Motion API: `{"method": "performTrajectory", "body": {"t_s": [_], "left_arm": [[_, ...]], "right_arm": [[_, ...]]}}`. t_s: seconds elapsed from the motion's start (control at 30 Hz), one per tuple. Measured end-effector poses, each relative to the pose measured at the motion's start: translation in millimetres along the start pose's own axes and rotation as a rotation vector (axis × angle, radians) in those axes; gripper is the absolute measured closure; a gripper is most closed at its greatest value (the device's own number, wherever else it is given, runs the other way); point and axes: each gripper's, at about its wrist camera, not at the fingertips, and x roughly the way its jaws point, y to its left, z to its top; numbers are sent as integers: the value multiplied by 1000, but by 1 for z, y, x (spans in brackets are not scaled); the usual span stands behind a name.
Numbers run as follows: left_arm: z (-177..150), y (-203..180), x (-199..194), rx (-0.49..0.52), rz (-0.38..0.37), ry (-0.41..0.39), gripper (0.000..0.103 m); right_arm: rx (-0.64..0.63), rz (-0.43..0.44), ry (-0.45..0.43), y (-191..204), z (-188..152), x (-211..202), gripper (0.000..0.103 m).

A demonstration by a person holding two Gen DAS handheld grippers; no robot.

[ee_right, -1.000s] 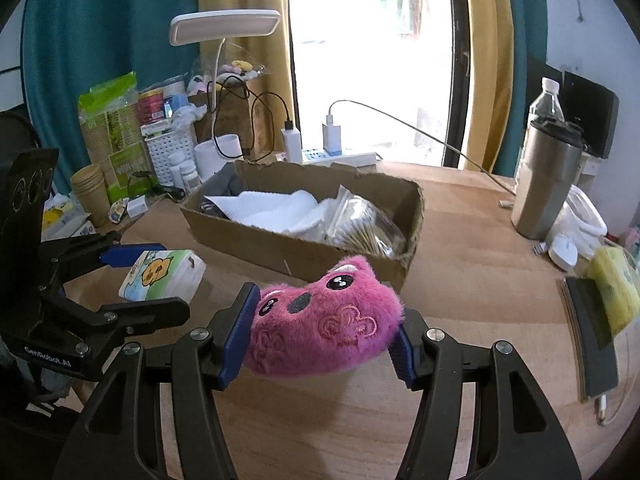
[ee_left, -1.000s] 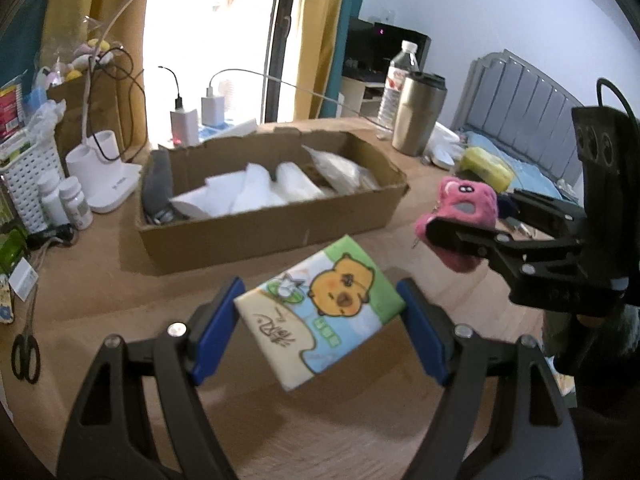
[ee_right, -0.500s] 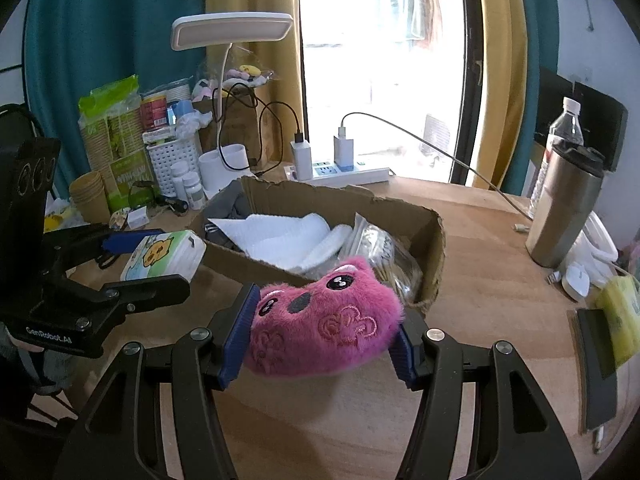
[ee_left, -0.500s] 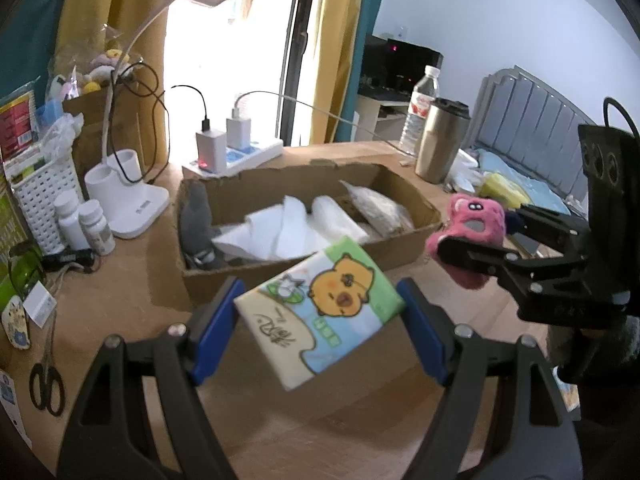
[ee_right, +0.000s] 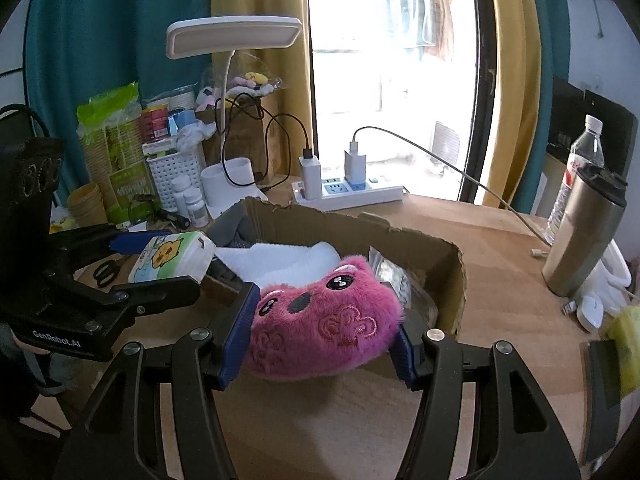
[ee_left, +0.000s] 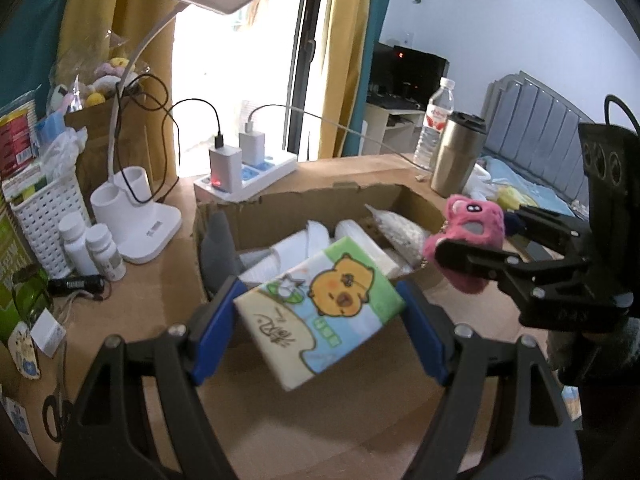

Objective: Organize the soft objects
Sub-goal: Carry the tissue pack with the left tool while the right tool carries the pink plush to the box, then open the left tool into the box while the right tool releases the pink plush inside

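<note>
Left tongs (ee_left: 320, 320) pinch the tissue pack (ee_left: 318, 312), right tongs (ee_right: 322, 332) the pink plush (ee_right: 324, 326) — both held at the cardboard box (ee_right: 452, 276) near wall. Clear the rim, lower each into a free gap — then release.

Change noted: I have carried both tongs forward toward the open brown cardboard box (ee_left: 416, 200). Left tongs (ee_left: 320, 320), with the cartoon-printed soft tissue pack (ee_left: 318, 310), now overlap its near wall. Right tongs (ee_right: 324, 332), with the pink plush toy (ee_right: 324, 326), now reach over its near corner.
</note>
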Motion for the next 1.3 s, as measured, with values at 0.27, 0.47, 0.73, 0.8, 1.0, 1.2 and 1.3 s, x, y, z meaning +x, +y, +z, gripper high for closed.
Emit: {"method": "performTrajectory", "body": {"t_s": [0.27, 0.47, 0.73, 0.8, 1.0, 1.2, 1.3], "left_arm": [[10, 5, 15, 0, -2, 0, 24], [16, 6, 26, 1, -4, 6, 24], [25, 14, 43, -12, 3, 7, 24], [28, 16, 48, -13, 1, 9, 24], [37, 18, 59, 8, 3, 12, 24], [44, 24, 73, 1, -1, 17, 24], [45, 26, 78, -1, -2, 21, 24]], "right_arm": [[4, 10, 2, -7, 6, 12, 41], [9, 17, 5, -12, 11, 22, 41], [14, 25, -1, -19, 19, 33, 41], [13, 26, -1, -21, 21, 37, 41], [20, 26, -3, -26, 25, 45, 41], [28, 21, 3, -31, 27, 53, 41], [34, 17, 2, -34, 28, 55, 41]]}}
